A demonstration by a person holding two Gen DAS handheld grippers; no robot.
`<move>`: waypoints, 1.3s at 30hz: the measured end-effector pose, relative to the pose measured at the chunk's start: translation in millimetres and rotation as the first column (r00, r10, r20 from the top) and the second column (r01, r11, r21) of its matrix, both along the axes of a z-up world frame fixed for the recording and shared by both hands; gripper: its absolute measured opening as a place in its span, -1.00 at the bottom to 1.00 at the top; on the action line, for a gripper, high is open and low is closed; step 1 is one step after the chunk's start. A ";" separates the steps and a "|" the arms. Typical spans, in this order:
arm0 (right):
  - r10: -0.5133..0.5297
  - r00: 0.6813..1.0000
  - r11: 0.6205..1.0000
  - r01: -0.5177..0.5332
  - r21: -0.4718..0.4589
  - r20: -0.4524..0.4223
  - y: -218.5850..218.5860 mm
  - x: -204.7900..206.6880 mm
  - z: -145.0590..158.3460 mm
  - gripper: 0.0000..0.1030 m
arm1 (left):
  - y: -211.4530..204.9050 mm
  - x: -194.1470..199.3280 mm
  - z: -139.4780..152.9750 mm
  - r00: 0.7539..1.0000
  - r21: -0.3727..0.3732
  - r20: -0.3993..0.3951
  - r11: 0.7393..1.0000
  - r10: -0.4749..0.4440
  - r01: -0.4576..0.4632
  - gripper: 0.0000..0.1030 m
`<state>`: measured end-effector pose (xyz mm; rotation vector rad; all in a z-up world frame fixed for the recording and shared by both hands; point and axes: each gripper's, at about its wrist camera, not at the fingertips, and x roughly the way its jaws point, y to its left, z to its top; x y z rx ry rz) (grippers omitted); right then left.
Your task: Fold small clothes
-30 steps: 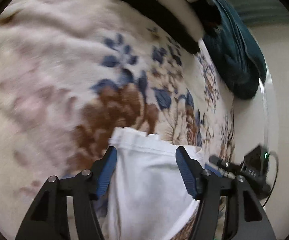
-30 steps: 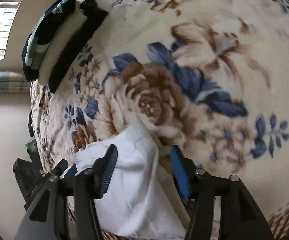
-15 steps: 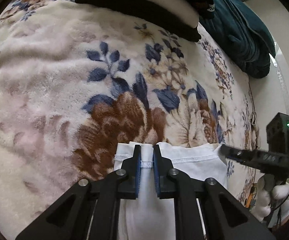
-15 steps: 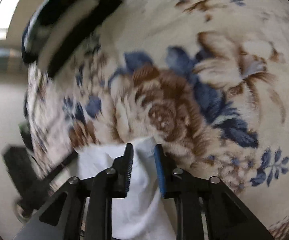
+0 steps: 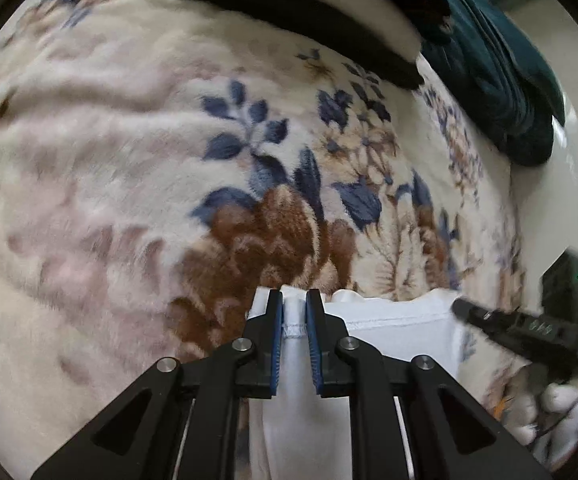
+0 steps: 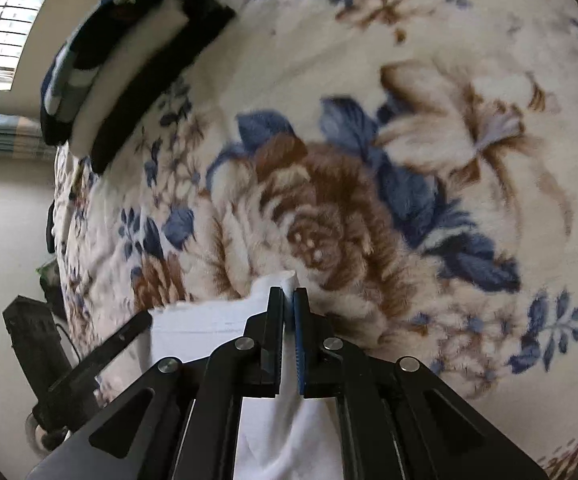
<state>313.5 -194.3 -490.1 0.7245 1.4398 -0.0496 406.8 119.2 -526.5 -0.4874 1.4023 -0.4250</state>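
Note:
A small white garment (image 5: 393, 328) hangs between my two grippers above a floral fleece blanket (image 5: 129, 160). My left gripper (image 5: 294, 304) is shut on its hemmed left corner. My right gripper (image 6: 287, 300) is shut on the other corner of the white garment (image 6: 209, 328). The cloth's top edge is stretched between them and the rest hangs down below the fingers. The right gripper shows in the left wrist view (image 5: 521, 328), and the left gripper shows in the right wrist view (image 6: 89, 368).
A stack of folded clothes, black and white (image 5: 309, 12), lies at the far edge of the blanket, with a dark teal garment (image 5: 501, 72) beside it. The same stack shows in the right wrist view (image 6: 137, 64). A window (image 6: 1, 44) is at far left.
Both grippers were open around the white garment's top edge a second ago. They have closed on its two corners and hold it stretched, slightly raised.

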 end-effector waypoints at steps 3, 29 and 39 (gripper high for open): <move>-0.024 1.000 0.996 0.023 0.087 0.017 -11.6 -22.5 8.6 0.10 | 20.8 -16.0 7.4 0.996 -0.113 -0.051 0.991 0.068 -0.073 -0.43; -0.013 1.000 0.945 0.012 0.326 0.003 -13.6 -96.3 -24.4 0.63 | 38.4 -75.3 -21.6 0.978 -0.287 -0.157 0.942 0.135 -0.176 0.50; 0.072 0.996 0.867 -0.084 0.491 0.044 11.4 -70.7 -66.1 0.35 | -10.2 -69.3 -33.6 0.991 -0.321 -0.128 0.945 0.026 -0.066 0.40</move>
